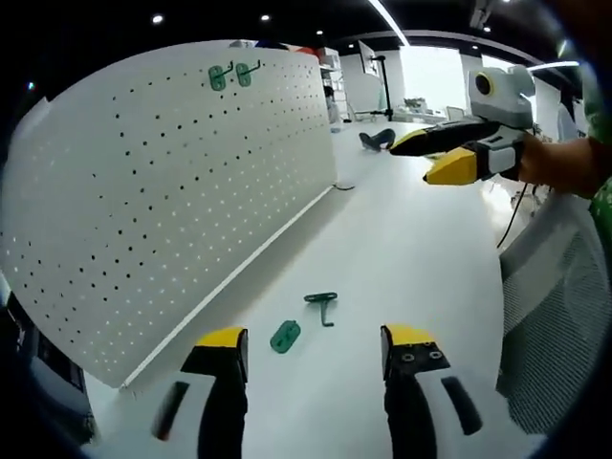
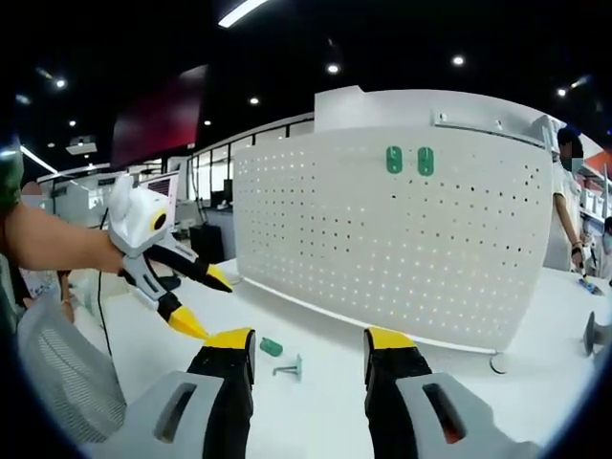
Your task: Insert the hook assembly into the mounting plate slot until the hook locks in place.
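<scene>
A white pegboard (image 1: 163, 210) stands upright on the white table (image 1: 402, 258); two green hook pieces (image 1: 231, 75) hang near its top edge. On the table lie a loose green mounting plate (image 1: 285, 336) and a green hook (image 1: 323, 304), just beyond my left gripper (image 1: 316, 346), which is open and empty. My right gripper (image 1: 416, 161) hovers open farther along the table. In the right gripper view the pegboard (image 2: 382, 249) faces me with the hung pieces (image 2: 409, 160), the plate (image 2: 272, 347) and hook (image 2: 291, 366) lie ahead of my open right gripper (image 2: 308, 342), and the left gripper (image 2: 210, 306) is open at left.
A mesh chair back (image 1: 555, 306) stands at the table's near side, also the chair (image 2: 57, 373). A dark object (image 1: 375, 140) lies at the table's far end. A person (image 2: 564, 210) stands beyond the pegboard's right end, near a small grey object (image 2: 598, 335).
</scene>
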`<state>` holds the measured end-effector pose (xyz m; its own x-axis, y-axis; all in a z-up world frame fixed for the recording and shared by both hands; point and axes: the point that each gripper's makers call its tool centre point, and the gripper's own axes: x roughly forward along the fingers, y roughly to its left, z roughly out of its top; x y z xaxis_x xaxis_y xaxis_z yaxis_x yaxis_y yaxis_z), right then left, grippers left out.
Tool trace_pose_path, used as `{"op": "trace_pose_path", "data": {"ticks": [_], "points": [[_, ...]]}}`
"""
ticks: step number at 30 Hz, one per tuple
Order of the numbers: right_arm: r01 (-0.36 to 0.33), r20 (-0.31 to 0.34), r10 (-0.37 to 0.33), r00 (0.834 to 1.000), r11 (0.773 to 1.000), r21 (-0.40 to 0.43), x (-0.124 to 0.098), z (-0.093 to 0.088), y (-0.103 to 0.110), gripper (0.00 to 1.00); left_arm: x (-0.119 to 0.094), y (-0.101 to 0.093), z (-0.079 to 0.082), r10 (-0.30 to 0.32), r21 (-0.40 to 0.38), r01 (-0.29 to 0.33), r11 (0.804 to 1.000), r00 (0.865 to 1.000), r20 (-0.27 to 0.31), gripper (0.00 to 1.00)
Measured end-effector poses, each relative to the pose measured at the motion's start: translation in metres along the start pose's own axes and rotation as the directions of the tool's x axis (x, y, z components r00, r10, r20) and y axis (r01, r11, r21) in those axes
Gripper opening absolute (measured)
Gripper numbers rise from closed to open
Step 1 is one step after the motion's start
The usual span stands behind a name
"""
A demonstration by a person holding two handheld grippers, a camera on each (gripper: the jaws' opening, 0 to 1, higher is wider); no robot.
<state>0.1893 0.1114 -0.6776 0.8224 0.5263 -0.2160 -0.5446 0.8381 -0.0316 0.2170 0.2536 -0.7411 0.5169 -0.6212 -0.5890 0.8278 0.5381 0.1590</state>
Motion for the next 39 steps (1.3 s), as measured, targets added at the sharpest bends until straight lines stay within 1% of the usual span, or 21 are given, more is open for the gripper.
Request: {"op": "trace_pose_path", "data": {"ticks": [4, 5, 7, 21, 26, 30, 39], "points": [[0.003, 0.003, -0.003, 1.0, 1.0, 0.002, 0.0, 0.0, -0.001, 0.46, 0.006, 0.004, -0.003, -0.007, 0.026, 0.008, 1.0, 1.0, -0.025, 0.57], [0.003, 0.002, -0.003, 1.0, 1.0, 0.002, -0.001, 0.0, -0.001, 0.46, 0.007, 0.004, -0.004, -0.01, 0.047, 0.011, 0.999, 0.999, -0.037, 0.57], [0.005, -0.001, -0.005, 1.0, 1.0, 0.002, -0.001, -0.001, -0.001, 0.46, 0.01, 0.005, -0.007, -0.014, 0.061, 0.017, 0.998, 0.999, -0.052, 0.56], [-0.015, -0.015, 0.015, 1.0, 1.0, 0.024, 0.0, -0.004, 0.0, 0.46, 0.03, 0.013, -0.015, -0.066, 0.107, 0.078, 0.991, 0.992, -0.11, 0.54], [-0.019, -0.02, 0.02, 1.0, 0.999, 0.031, 0.0, -0.006, -0.001, 0.46, 0.041, 0.016, -0.02, -0.083, 0.112, 0.099, 0.989, 0.987, -0.136, 0.53], [-0.024, -0.029, 0.025, 0.999, 0.999, 0.034, 0.0, -0.008, -0.001, 0.46, 0.048, 0.017, -0.022, -0.097, 0.107, 0.113, 0.988, 0.985, -0.146, 0.53], [-0.05, -0.028, 0.053, 0.998, 0.995, 0.083, -0.002, -0.008, -0.003, 0.47, 0.065, 0.013, -0.026, -0.129, 0.102, 0.148, 0.984, 0.977, -0.17, 0.52]]}}
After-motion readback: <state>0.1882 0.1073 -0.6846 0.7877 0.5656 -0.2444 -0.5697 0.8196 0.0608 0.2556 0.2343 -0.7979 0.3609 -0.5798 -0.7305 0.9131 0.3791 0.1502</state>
